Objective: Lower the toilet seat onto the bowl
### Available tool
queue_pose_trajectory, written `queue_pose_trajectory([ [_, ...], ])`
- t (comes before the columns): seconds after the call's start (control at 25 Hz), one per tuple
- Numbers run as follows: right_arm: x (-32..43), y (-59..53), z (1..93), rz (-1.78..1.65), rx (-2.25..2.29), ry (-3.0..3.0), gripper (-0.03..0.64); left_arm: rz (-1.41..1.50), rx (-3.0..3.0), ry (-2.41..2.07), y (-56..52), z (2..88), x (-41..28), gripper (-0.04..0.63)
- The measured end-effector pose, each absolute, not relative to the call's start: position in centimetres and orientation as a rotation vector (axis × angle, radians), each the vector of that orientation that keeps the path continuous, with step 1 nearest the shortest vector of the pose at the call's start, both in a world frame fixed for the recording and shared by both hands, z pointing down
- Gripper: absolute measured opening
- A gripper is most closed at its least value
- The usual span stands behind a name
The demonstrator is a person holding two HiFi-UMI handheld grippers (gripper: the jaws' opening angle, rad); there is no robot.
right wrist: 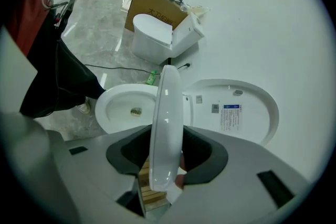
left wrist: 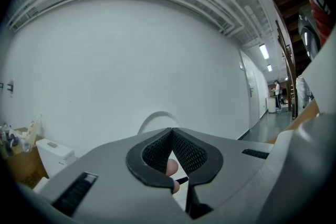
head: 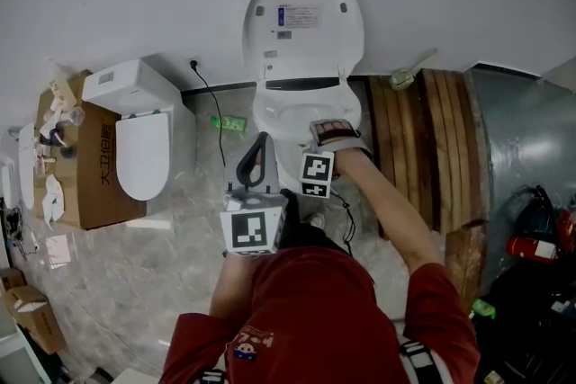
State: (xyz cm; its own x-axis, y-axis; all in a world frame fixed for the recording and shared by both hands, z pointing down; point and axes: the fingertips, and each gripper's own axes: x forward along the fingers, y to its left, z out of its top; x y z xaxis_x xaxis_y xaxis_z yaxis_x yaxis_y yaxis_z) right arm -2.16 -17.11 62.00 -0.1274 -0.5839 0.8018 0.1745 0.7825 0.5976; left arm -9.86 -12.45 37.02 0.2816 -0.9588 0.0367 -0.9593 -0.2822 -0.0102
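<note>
The toilet's lid point(head: 303, 22) stands raised against the wall. In the right gripper view the white toilet seat point(right wrist: 167, 113) shows edge-on, tilted part way between the lid point(right wrist: 241, 110) and the open bowl point(right wrist: 121, 107). My right gripper point(right wrist: 167, 152) is shut on the seat's front rim; in the head view this gripper point(head: 331, 132) sits over the bowl's front. My left gripper point(head: 261, 141) is held just left of the bowl, pointing up at the wall. The left gripper point(left wrist: 172, 132) has its tips together with nothing between them.
A second toilet point(head: 144, 139) stands to the left beside a cardboard box point(head: 94, 171) with clutter on it. Wooden planks point(head: 432, 148) lie right of the bowl. A black cable point(head: 211, 108) and a green packet point(head: 229, 123) are on the marble floor.
</note>
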Motion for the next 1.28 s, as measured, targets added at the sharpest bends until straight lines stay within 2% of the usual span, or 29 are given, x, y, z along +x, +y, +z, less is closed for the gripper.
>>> queue_pose_trajectory([
  [0.4, -1.8, -13.4, 65.8, -0.62, 0.301, -1.595, 0.158, 0.131, 2.443, -1.89, -10.1, 39.9, -11.0, 0.012],
  [1.28, -1.2, -9.5, 70.6, -0.593, 0.269, -1.602, 0.17, 0.276, 2.293, -1.888, -8.0, 46.9, -15.5, 0.012],
])
